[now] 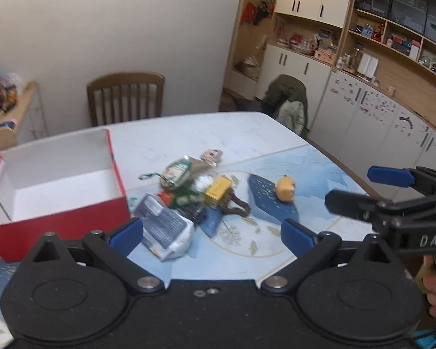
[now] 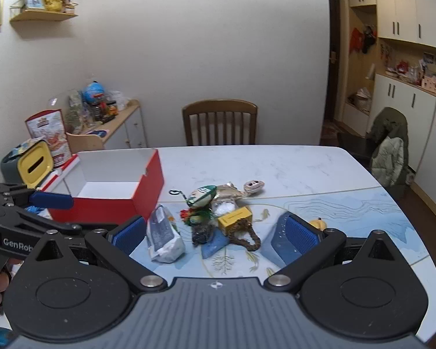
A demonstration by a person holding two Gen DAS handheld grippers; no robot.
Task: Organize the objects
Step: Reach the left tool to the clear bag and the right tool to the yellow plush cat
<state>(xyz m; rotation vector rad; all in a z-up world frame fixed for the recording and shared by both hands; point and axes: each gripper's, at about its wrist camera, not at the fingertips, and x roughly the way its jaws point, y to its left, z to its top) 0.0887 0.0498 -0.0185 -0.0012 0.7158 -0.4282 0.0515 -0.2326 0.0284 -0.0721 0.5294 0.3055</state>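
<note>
Table w/ pale marbled top and blue map-like print is filling both views; wooden chair is standing at its far side. Red box, white inside, is sitting open on the left part of the table, nothing visible in it. Just right of the box a pile of small items is lying mid-table: grey-and-white pouch nearest the box, yellow carton touching a brown braided rope, green-white pouch at the far side. Small yellow toy is lying apart, right of the pile. Left gripper is hovering near side, jaws wide apart, nothing btwn them. Right gripper is doing likewise, jaws fully apart, gripping nothing.
</note>
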